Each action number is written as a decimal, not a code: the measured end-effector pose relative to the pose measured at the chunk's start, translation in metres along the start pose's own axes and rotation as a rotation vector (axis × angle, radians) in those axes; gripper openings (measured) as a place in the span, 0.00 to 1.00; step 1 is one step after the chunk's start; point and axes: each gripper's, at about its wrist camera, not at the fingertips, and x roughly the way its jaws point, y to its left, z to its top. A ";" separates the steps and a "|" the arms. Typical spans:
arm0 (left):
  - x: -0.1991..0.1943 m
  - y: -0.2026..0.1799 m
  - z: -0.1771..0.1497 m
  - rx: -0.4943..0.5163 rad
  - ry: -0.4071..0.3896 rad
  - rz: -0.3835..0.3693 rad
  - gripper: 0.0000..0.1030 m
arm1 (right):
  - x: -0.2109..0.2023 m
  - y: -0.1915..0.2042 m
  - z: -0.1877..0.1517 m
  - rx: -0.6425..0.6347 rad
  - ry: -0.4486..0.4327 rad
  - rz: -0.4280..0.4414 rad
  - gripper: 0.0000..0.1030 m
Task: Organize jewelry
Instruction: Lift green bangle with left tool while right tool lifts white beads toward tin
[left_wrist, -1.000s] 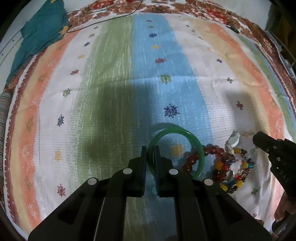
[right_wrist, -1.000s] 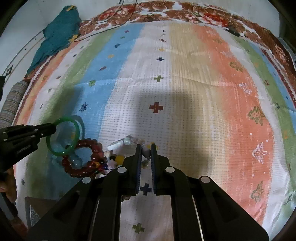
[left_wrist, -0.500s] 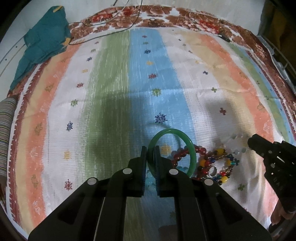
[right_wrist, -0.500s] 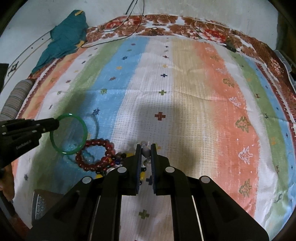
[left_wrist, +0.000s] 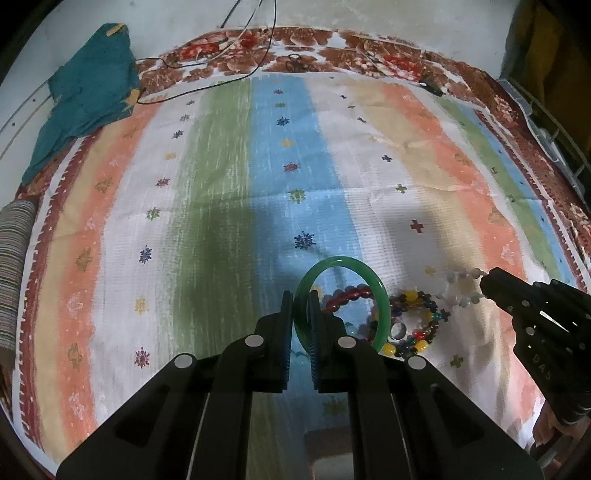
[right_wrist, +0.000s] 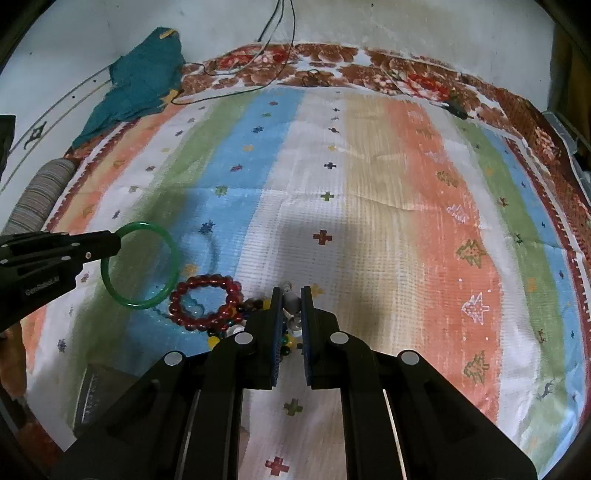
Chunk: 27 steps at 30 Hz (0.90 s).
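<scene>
My left gripper (left_wrist: 302, 297) is shut on a green bangle (left_wrist: 382, 295) and holds it above the striped cloth; the bangle also shows in the right wrist view (right_wrist: 168, 282). My right gripper (right_wrist: 290, 293) is shut on a pale, clear bead bracelet (right_wrist: 291, 301), which shows in the left wrist view (left_wrist: 461, 278) hanging from its tip. A dark red bead bracelet (right_wrist: 192, 288) and a multicoloured bead bracelet (left_wrist: 417, 339) lie on the cloth below.
A striped, patterned cloth (left_wrist: 207, 192) covers the surface. A teal cloth (left_wrist: 88, 96) lies at the far left corner, with thin cables (left_wrist: 236, 48) along the far edge. A dark box (right_wrist: 96, 398) sits at the near left.
Both grippers have risen and pulled back from the cloth. The green bangle and the pale bracelet have lifted with them, away from the bracelets left lying on the cloth.
</scene>
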 end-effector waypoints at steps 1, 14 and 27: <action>-0.002 0.000 -0.001 -0.003 -0.002 -0.001 0.07 | -0.002 0.001 0.000 -0.004 -0.002 0.001 0.10; -0.032 0.002 -0.021 0.000 -0.048 -0.008 0.07 | -0.033 0.017 -0.010 -0.017 -0.060 0.021 0.10; -0.065 -0.009 -0.045 0.040 -0.096 -0.030 0.07 | -0.065 0.039 -0.022 -0.045 -0.119 0.054 0.10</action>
